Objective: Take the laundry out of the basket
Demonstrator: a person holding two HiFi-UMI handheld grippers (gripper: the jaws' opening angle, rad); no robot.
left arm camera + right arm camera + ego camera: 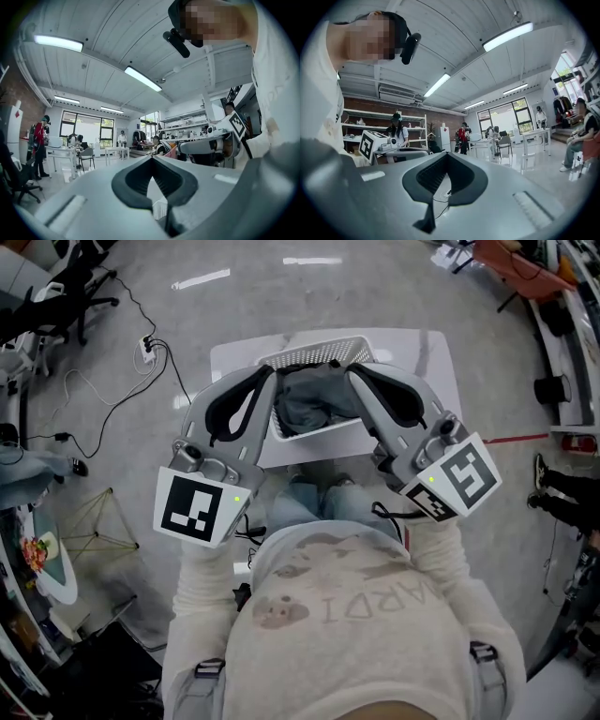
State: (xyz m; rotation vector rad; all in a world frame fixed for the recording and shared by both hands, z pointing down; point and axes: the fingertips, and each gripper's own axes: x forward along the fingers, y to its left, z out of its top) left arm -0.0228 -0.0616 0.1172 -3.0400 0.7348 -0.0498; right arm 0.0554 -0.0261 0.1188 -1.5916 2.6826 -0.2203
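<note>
A white mesh laundry basket (314,354) stands on a small white table (239,357) in front of me. Grey-blue laundry (314,399) lies bunched inside it. My left gripper (269,374) hovers over the basket's left rim, jaws shut and empty. My right gripper (353,374) hovers over the right rim, also shut and empty. The two grippers point level toward each other across the basket. In the left gripper view the closed tips (151,158) meet with a bit of basket mesh (160,208) showing below them. In the right gripper view the tips (446,153) are closed on nothing.
Cables and a power strip (145,348) trail on the floor left of the table. An office chair (56,296) stands far left. Someone's feet (562,493) are at the right edge. Desks, chairs (86,157), shelves and people fill the room beyond.
</note>
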